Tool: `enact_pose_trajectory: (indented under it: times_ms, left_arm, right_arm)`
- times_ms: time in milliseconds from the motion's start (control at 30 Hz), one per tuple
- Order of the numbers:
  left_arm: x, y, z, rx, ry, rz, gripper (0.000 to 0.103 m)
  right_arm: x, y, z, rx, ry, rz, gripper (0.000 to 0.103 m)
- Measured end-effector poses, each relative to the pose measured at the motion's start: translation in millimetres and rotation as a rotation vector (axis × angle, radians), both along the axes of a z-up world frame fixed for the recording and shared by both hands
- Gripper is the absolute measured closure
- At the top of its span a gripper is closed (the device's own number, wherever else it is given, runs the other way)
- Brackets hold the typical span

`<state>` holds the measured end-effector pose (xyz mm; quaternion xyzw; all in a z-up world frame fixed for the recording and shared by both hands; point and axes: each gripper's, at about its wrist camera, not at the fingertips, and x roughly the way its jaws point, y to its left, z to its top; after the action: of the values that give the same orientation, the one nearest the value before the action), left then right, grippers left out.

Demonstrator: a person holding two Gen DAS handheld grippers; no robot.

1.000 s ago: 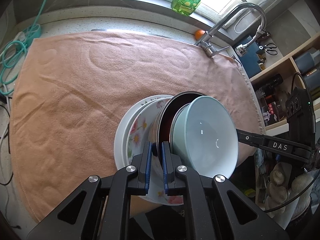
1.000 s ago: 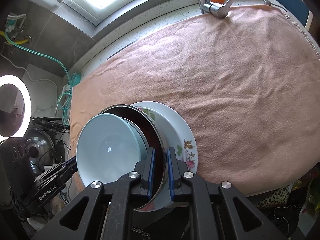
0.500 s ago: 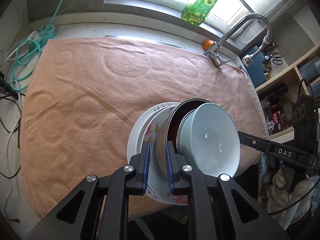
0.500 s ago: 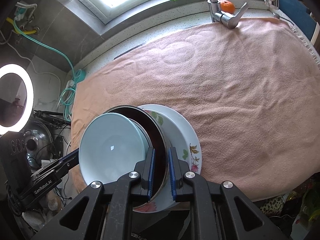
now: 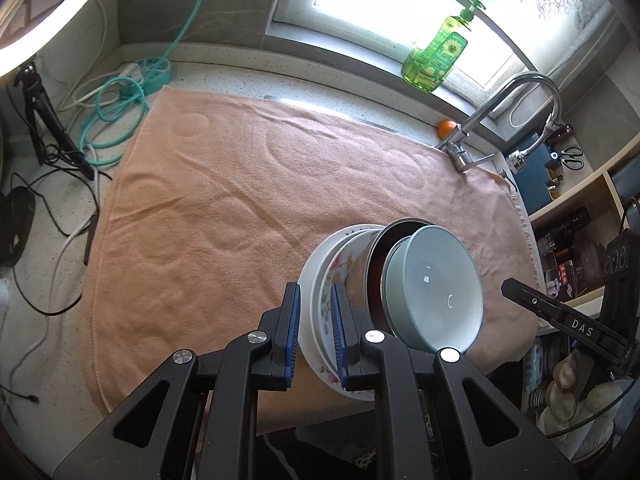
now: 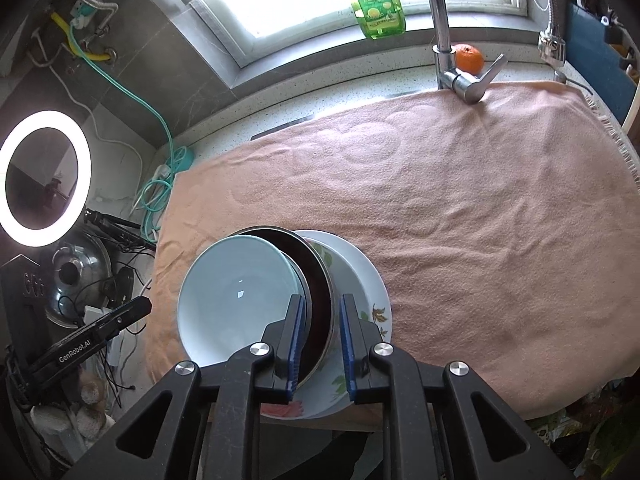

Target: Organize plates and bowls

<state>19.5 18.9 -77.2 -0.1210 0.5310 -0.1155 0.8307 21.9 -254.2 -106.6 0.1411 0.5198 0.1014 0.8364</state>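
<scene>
Kitchen counter: a peach towel (image 5: 240, 200) covers it, window and faucet (image 6: 440, 40) at the far edge.
Stack: white plate (image 5: 310, 292), floral plate (image 6: 368, 304), dark bowl (image 6: 316, 280) and pale bowl (image 6: 236, 292) nested at the towel's near edge.
Left gripper (image 5: 314, 332): jaws parted a little, astride the plate rims, grip uncertain.
Right gripper (image 6: 320, 344): jaws parted a little around the dark bowl's rim.
Risk: so close to the edge, any nudge while pulling away could likely tip the stack off the counter.

Each gripper, left (image 5: 315, 330) and right (image 6: 320, 342), is black plastic with blue pads (image 5: 292, 328) inside its fingers, round silver screws (image 6: 260, 348), and triangle holes.
</scene>
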Motion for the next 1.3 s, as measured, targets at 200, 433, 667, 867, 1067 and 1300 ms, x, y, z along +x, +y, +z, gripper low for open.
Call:
enact_pose_trajectory:
  times_ms: [200, 433, 667, 867, 1067, 1300]
  left_arm:
    - [-15, 3, 10, 0.012, -0.039, 0.033, 0.089]
    - [-37, -7, 27, 0.058, -0.115, 0.042, 0.082]
    - [-57, -28, 41, 0.085, -0.169, 0.013, 0.074]
    - [-73, -46, 50, 0.114, -0.203, -0.005, 0.074]
    - [-86, -57, 53, 0.137, -0.218, -0.023, 0.074]
    - [-96, -59, 49, 0.152, -0.212, -0.008, 0.074]
  right_arm:
    - [-15, 1, 11, -0.02, -0.071, 0.006, 0.082]
    - [-41, -4, 35, -0.053, -0.207, -0.023, 0.07]
    - [-66, -8, 50, -0.114, -0.281, -0.016, 0.056]
    - [-85, -6, 57, -0.148, -0.319, 0.0, 0.056]
    - [-99, -4, 58, -0.162, -0.34, -0.002, 0.054]
    - [-113, 0, 61, -0.182, -0.371, -0.006, 0.04]
